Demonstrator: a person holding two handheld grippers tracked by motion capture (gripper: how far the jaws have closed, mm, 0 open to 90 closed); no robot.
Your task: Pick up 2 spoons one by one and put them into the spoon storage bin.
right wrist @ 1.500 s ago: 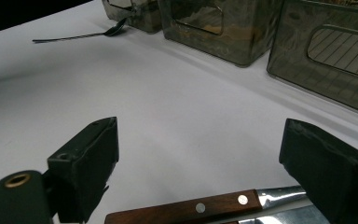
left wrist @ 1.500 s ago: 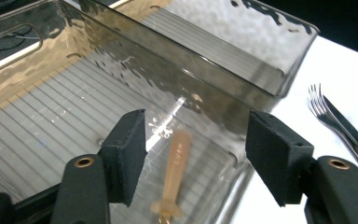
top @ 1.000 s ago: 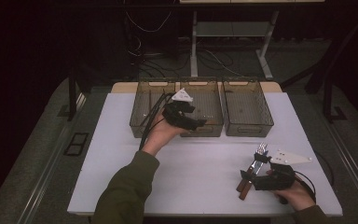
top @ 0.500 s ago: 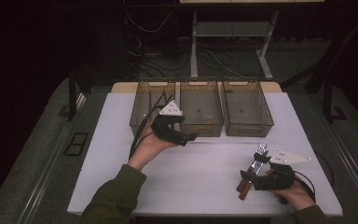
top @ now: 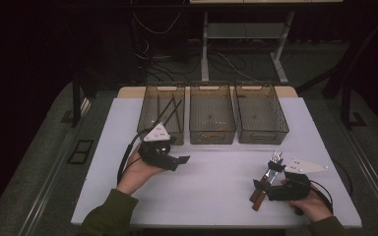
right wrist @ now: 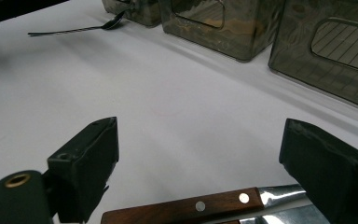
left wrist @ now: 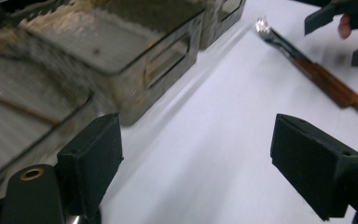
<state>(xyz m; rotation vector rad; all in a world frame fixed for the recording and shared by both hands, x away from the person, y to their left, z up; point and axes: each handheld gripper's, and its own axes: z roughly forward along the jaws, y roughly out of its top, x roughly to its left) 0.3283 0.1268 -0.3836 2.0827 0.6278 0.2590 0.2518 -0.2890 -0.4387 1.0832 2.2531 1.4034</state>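
High view put the wooden-handled cutlery (top: pixel 265 179) at the lower right of the frame, lying on the white table (top: pixel 206 196) with its metal ends pointing up toward the bins. It looked like a fork and a knife side by side, though I could not tell them apart for certain. They seemed stiff and fairly light; the steel would be slick, so the brown riveted handle (right wrist: pixel 186 207) was the sensible place to take hold, clear of any blade.

The right gripper (top: pixel 268 183) sat right at those handles, its jaws spread wide in the right gripper view with the handle lying low between them, not yet pinched. I could not tell whether a jaw touched the wood.

The left gripper (top: pixel 177 161), left of centre in the high view, hung just below the left bin (top: pixel 163 114), jaws wide apart and holding nothing. Thin dark sticks lay in that bin. The middle bin (top: pixel 212 115) and the right bin (top: pixel 261 114) stood in a row beside it along the upper part of the table. A lone spoon (right wrist: pixel 74 29) lay on the table at the upper left of the right gripper view.
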